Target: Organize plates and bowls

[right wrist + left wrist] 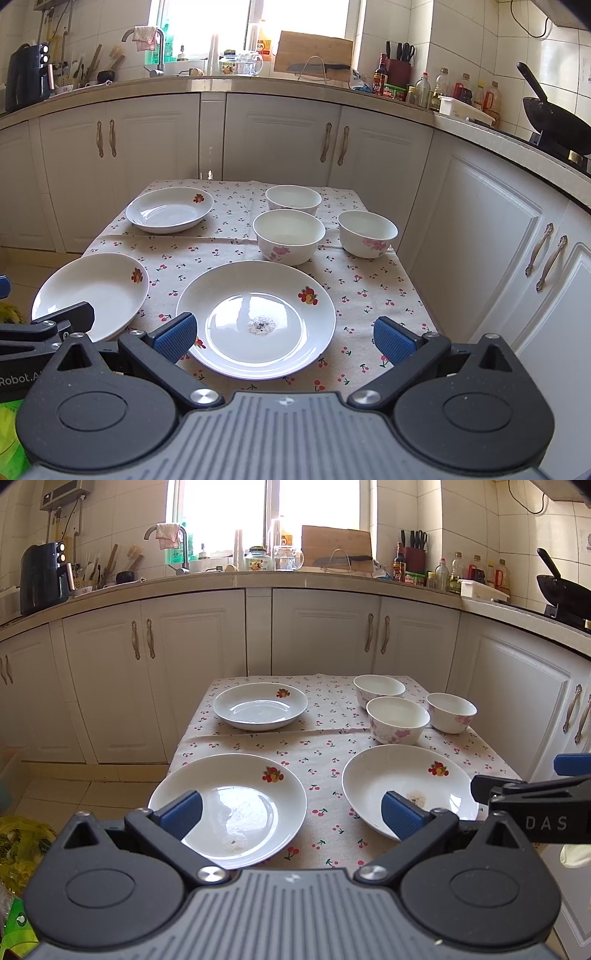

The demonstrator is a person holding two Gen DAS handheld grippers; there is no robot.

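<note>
Both the left hand-held gripper point(291, 812) and right hand-held gripper point(285, 334) are hovering wide open over glazed plates point(255, 317), likely slippery, breakable, best pinched at the rim.

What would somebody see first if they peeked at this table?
Probably the three white plates with little fruit pictures: one at the near left, one at the near right with a small dirty spot in its middle, and one at the far left. Next, three white bowls with pink flowers bunched at the far right of the cherry-print tablecloth. Blue-padded fingers stand wide open up close.
</note>
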